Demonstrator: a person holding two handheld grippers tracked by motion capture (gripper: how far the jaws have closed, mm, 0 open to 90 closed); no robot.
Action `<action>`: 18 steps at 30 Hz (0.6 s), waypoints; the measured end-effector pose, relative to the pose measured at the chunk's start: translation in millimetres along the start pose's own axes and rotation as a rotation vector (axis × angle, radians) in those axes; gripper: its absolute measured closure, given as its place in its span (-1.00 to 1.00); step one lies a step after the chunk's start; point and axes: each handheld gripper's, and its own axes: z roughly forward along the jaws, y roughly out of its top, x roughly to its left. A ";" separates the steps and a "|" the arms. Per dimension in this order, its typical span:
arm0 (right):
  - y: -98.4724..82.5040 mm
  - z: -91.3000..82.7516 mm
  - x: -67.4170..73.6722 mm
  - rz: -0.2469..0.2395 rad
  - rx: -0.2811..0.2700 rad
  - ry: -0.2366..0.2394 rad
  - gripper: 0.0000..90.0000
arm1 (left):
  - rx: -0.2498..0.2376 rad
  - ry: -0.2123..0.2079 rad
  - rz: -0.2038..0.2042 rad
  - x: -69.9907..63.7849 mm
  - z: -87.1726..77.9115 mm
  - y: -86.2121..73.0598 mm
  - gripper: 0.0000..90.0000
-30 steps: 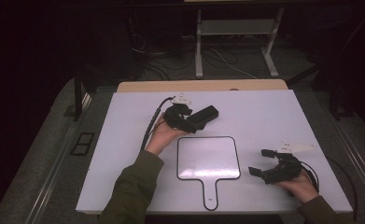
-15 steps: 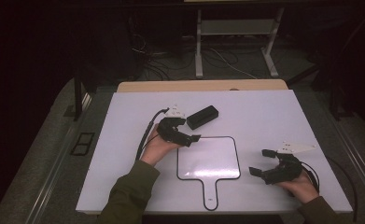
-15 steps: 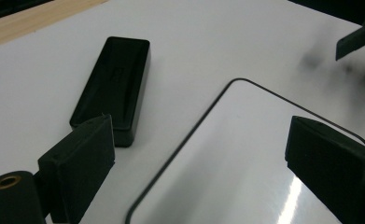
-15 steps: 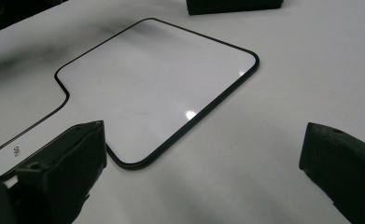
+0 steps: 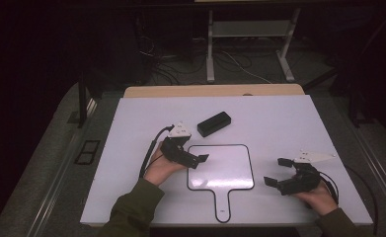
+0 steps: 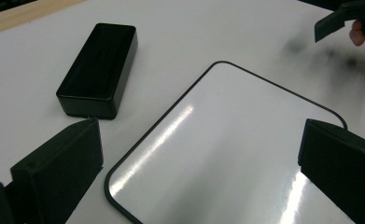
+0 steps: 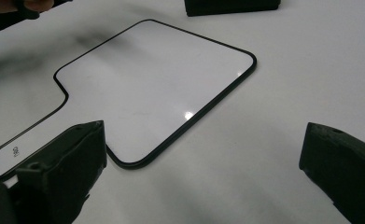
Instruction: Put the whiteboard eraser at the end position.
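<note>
A black rectangular block (image 5: 213, 123) (image 6: 98, 70) lies flat on the white table (image 5: 289, 123), behind a paddle-shaped whiteboard (image 5: 220, 168) (image 6: 227, 140) (image 7: 147, 88) with a black rim. My left gripper (image 5: 199, 161) (image 6: 201, 135) hovers at the board's near-left corner, a short way back from the block. Its jaws have just been opening and stand wide with nothing between them. My right gripper (image 5: 275, 172) (image 7: 203, 140) rests to the right of the board, open and empty, pointing at it.
The whiteboard's handle (image 5: 222, 205) points toward the table's near edge. A wooden strip (image 5: 215, 91) runs along the far edge. Cables (image 5: 148, 158) trail from both grippers. Beyond the table are a dark floor and a metal stand (image 5: 210, 49).
My left gripper has let go of the black block, opened wider and drawn back toward me to the board's left corner. The block stays where it lay. The right gripper has not moved.
</note>
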 end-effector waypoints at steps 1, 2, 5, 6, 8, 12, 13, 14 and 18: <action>0.0 0.0 0.0 0.000 -0.001 -0.001 -1.00 | -0.008 0.002 0.004 -1.5 -2.3 -1.3 -1.00; -0.1 0.1 0.0 0.000 0.000 0.000 -1.00 | -0.013 0.006 0.009 -2.8 -4.6 -2.6 -1.00; -0.2 0.0 0.6 0.001 0.002 0.001 -1.00 | -0.025 0.009 0.012 -6.3 -9.7 -7.5 -1.00; -0.2 0.0 0.7 0.002 0.002 0.001 -1.00 | -0.026 0.006 0.014 -6.9 -11.1 -9.5 -1.00; -0.3 0.0 1.0 -0.001 0.003 0.002 -1.00 | -0.028 0.008 0.014 -8.1 -13.6 -14.1 -1.00; -0.5 0.0 1.3 -0.005 0.003 0.002 -1.00 | -0.040 0.010 0.009 -10.7 -20.1 -21.9 -1.00; -0.5 -0.1 1.3 -0.002 0.002 0.002 -1.00 | -0.045 0.009 0.005 -11.1 -22.2 -23.8 -1.00; -0.6 -0.2 1.3 -0.001 0.002 0.001 -1.00 | -0.048 0.009 0.004 -11.4 -24.1 -25.7 -1.00; -0.7 -0.9 0.7 0.001 0.002 0.001 -1.00 | -0.046 0.016 -0.001 -13.3 -31.6 -35.0 -1.00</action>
